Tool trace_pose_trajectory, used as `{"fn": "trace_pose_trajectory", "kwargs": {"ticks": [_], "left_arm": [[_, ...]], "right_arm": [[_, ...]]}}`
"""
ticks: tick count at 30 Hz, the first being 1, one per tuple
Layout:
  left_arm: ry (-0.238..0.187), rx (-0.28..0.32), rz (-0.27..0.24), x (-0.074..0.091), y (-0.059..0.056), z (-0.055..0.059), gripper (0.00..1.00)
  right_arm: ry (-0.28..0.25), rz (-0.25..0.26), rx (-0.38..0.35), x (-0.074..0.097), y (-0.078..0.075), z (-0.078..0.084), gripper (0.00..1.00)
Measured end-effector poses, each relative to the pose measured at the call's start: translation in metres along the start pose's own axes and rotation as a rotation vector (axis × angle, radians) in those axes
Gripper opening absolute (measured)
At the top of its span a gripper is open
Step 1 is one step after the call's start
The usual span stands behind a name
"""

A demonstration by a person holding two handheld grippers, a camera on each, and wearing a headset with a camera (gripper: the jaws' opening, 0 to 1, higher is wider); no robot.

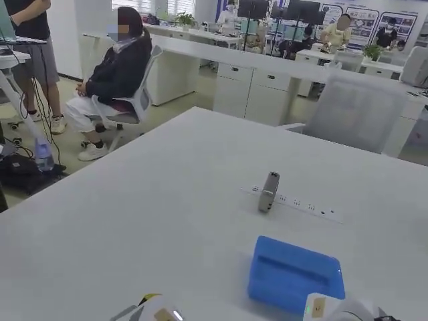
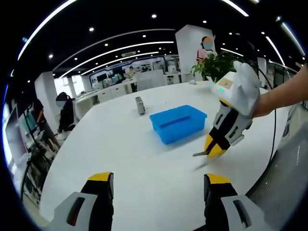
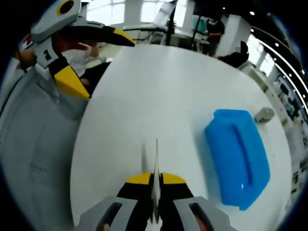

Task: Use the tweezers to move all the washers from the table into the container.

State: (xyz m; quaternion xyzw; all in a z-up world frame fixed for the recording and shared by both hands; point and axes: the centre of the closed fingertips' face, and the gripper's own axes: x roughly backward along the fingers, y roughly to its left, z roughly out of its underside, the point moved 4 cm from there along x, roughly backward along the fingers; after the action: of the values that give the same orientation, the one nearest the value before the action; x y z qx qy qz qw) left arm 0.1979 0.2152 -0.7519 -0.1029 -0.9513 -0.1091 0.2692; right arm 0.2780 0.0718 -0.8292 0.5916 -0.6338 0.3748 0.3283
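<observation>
Right gripper view: my right gripper (image 3: 155,179) has its jaws clamped on the tweezers (image 3: 156,156), with the container (image 3: 240,159) near on the surface (image 3: 144,96). My left gripper (image 2: 159,179) has its jaws apart. Next, I judge, I must find 1 washer.

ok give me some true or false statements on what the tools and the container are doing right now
1. The right tool is shut on the tweezers. True.
2. The left tool is clamped shut. False: its jaws stand wide apart and hold nothing.
3. The container sits on the white table. True.
4. The container is red. False: it is blue.
5. The tips of the tweezers are inside the container. False: they point over bare table beside it.
</observation>
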Motion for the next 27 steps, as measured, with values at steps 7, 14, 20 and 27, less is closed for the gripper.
{"fn": "trace_pose_trajectory", "kwargs": {"ticks": [7, 14, 20, 27], "left_arm": [[0.004, -0.004, 0.002, -0.0003, -0.0003, 0.0004, 0.78], [0.009, -0.011, 0.007, -0.0007, -0.0015, 0.0008, 0.77], [0.011, -0.014, 0.008, -0.0010, -0.0019, 0.0012, 0.77], [0.014, -0.020, 0.014, -0.0015, -0.0031, 0.0015, 0.77]], "right_arm": [[0.028, -0.014, 0.050, -0.0028, 0.0040, 0.0079, 0.02], [0.043, -0.054, 0.114, -0.0065, 0.0020, 0.0081, 0.02], [0.067, -0.083, 0.163, -0.0065, 0.0009, 0.0062, 0.02], [0.124, -0.107, 0.202, -0.0068, 0.0008, 0.0012, 0.02]]}}
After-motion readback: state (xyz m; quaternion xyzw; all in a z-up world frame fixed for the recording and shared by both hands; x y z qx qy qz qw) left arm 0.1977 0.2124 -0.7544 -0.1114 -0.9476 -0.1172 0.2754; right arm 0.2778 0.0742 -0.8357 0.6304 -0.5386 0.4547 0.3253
